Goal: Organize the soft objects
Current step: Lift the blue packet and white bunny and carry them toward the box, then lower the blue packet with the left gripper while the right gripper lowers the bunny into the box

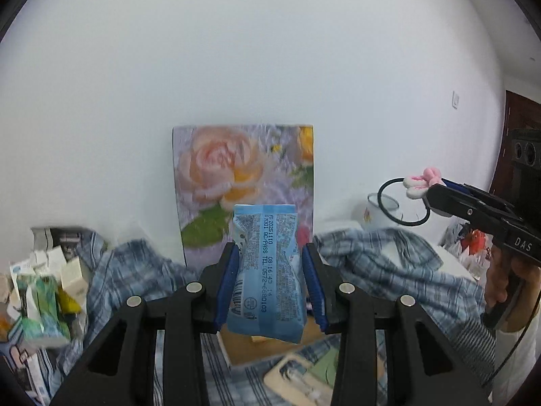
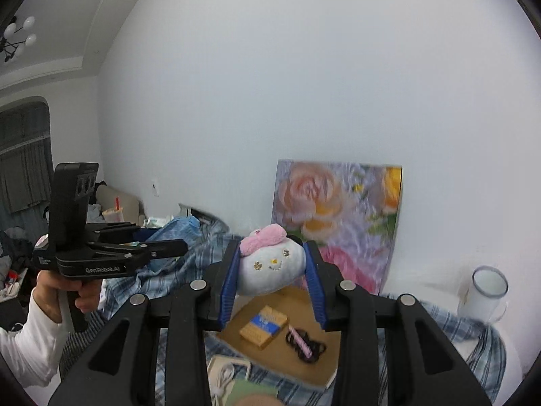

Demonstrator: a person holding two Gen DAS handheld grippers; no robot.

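In the left wrist view my left gripper (image 1: pixel 270 248) is shut on a light blue soft packet (image 1: pixel 267 270) with printed text, held upright in the air between the blue pads. In the right wrist view my right gripper (image 2: pixel 274 246) is shut on a small white plush (image 2: pixel 270 267) with a pink bow and a stitched face. From the left wrist view that plush (image 1: pixel 421 182) shows at the right gripper (image 1: pixel 434 198), with a black elastic loop (image 1: pixel 383 204) hanging from it. The left gripper (image 2: pixel 175 242) with the blue packet (image 2: pixel 179 228) appears at the left, held by a hand in a white sleeve.
A flower painting (image 1: pixel 243 182) leans on the white wall. Blue plaid cloth (image 1: pixel 389 264) covers the surface. On a cardboard sheet (image 2: pixel 318 365) lie a small box (image 2: pixel 263 326) and a dark hair tie (image 2: pixel 306 343). A glass mug (image 2: pixel 485 292) stands right; small boxes (image 1: pixel 44 291) are piled left.
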